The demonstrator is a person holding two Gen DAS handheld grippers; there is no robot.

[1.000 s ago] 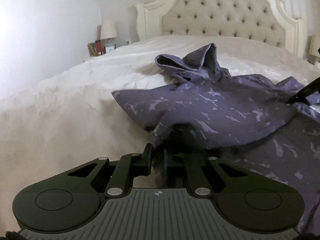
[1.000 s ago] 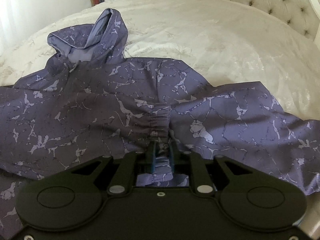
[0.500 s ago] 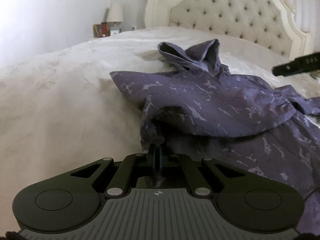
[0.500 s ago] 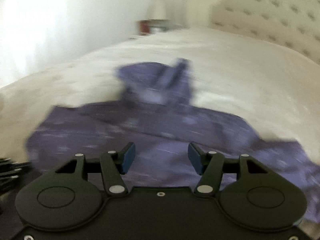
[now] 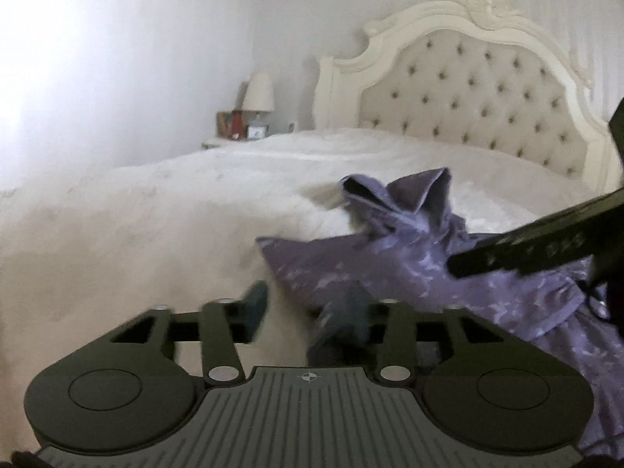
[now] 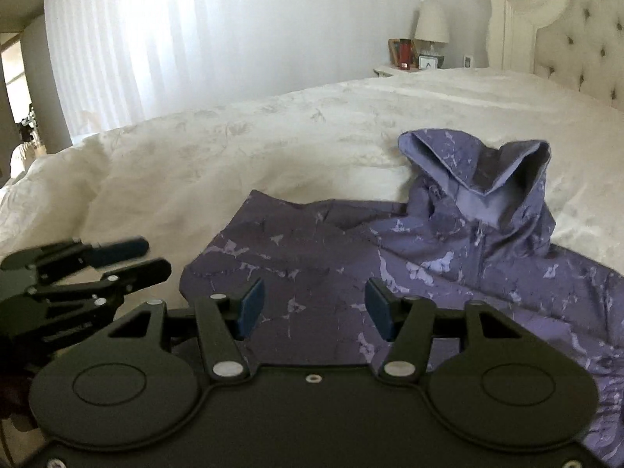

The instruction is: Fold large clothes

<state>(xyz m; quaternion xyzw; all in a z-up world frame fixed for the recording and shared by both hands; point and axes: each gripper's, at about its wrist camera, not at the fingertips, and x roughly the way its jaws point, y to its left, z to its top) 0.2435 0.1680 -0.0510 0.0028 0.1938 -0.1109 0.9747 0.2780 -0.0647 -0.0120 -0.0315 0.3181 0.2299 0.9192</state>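
Purple marbled jacket [image 6: 429, 273], cream bedspread [image 6: 234, 156]

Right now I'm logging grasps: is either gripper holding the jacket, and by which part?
Nothing is held. The left gripper has just opened, its pads off the purple jacket; the right gripper is open above it.

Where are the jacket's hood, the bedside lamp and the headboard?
hood [image 6: 483, 171]: right wrist view, on the pale inner lining.
bedside lamp [image 6: 431, 23]: right wrist view, on the shade.
headboard [image 5: 479, 101]: left wrist view, on the tufted padded panel.
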